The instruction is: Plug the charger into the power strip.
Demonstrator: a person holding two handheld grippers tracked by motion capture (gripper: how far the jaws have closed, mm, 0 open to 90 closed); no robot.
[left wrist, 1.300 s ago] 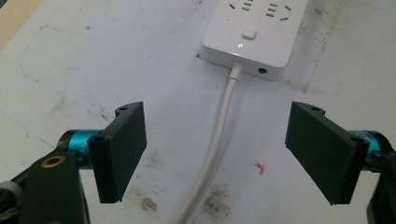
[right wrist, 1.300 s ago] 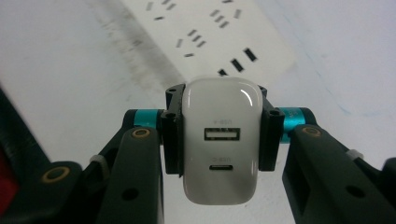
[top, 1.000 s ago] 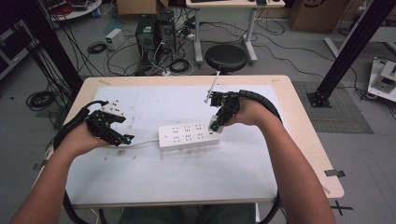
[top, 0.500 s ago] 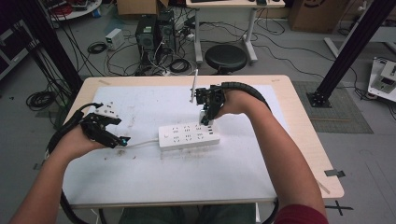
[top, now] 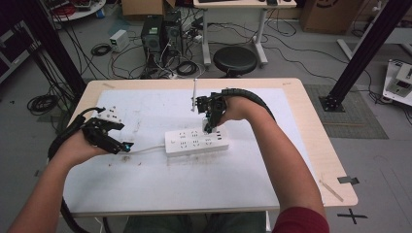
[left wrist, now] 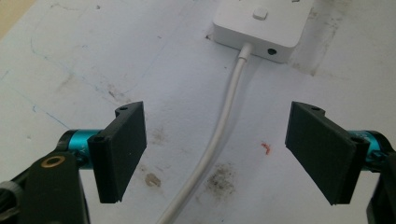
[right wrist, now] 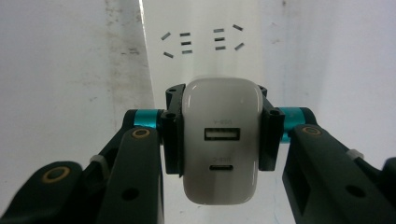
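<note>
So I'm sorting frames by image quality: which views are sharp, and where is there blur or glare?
High view: soft overall, even light. Left gripper view: crisp on the white cable. Right gripper view: the charger is fairly sharp, the power strip beyond it is washed out and hazy.

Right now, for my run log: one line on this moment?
right gripper: shut on white USB charger | above white power strip | left gripper: open, straddling cord
</note>
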